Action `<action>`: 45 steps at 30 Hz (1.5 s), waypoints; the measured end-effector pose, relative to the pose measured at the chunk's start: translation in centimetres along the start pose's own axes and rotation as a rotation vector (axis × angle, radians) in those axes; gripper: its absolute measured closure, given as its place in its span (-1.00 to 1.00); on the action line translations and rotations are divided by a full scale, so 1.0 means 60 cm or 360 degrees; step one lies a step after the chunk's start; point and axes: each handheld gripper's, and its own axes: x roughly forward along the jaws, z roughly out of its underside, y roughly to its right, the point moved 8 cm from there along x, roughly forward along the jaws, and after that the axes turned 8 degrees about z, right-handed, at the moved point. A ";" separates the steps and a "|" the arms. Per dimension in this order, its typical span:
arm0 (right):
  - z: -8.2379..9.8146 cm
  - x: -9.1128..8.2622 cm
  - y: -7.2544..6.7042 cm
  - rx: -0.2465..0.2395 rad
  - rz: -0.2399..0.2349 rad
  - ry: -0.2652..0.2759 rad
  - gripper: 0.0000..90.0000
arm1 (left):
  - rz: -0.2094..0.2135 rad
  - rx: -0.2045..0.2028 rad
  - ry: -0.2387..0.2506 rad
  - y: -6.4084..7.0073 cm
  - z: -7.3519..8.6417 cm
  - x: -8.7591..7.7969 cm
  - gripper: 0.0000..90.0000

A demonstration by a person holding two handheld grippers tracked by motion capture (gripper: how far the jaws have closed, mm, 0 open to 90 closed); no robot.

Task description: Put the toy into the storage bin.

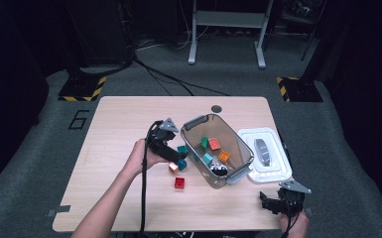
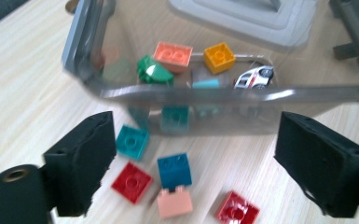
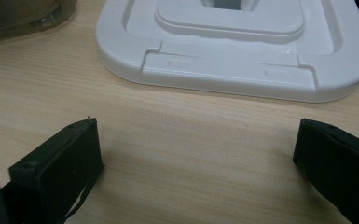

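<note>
Left gripper (image 2: 186, 158): jaws spread wide, nothing between the pads; held low over the bench just short of the bin's near wall, above the loose bricks.
Left gripper, high view (image 1: 171, 148): gripped by the left hand (image 1: 144, 156) at the bin's left side, grey plate on top, cable trailing toward the bench's near edge.
Loose bricks, left gripper view: teal brick (image 2: 132, 142), dark blue brick (image 2: 174, 170), red brick (image 2: 131, 182), pink brick (image 2: 174, 202) and second red brick (image 2: 237, 209), all lying flat on the bench outside the bin; dark blue and pink touching, the rest just apart.
Loose bricks, high view: fewer told apart, small and partly hidden by the gripper; one red brick lying alone nearer the bench's near edge.
Bin (image 2: 121, 91): clear grey plastic, upright, lid off, set at an angle on the bench (image 1: 124, 119).
Bin contents, left gripper view: salmon brick (image 2: 173, 55), orange brick (image 2: 219, 57), green piece (image 2: 153, 71), pale teal brick (image 2: 206, 84), white toy car (image 2: 255, 77); studs and car markings legible here, mere colour spots in the high view.
Right gripper (image 3: 196, 158): jaws wide apart, empty, over bare bench near its front right corner.
Lid (image 3: 233, 51): white, flat on the bench just beyond the right gripper; in the high view just beside the bin's right side.
</note>
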 end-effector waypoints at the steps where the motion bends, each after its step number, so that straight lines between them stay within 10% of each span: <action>1: 0.000 0.000 0.000 0.0007 0.0003 0.0002 -0.99 | -0.0006 -0.0008 -0.0009 -0.004 0.009 0.001 -0.82; 16: 0.000 0.000 0.000 0.0005 0.0003 0.0001 -0.99 | -0.0073 -0.0194 -0.0106 -0.037 0.118 0.069 -0.96; 20: 0.000 0.000 0.000 0.0005 0.0003 0.0001 -0.99 | -0.0053 -0.0173 -0.0104 -0.039 0.128 0.084 -0.57; 45: 0.000 0.000 0.000 0.0007 0.0003 0.0001 -0.99 | -0.0062 -0.0127 -0.0233 -0.034 0.142 0.105 0.31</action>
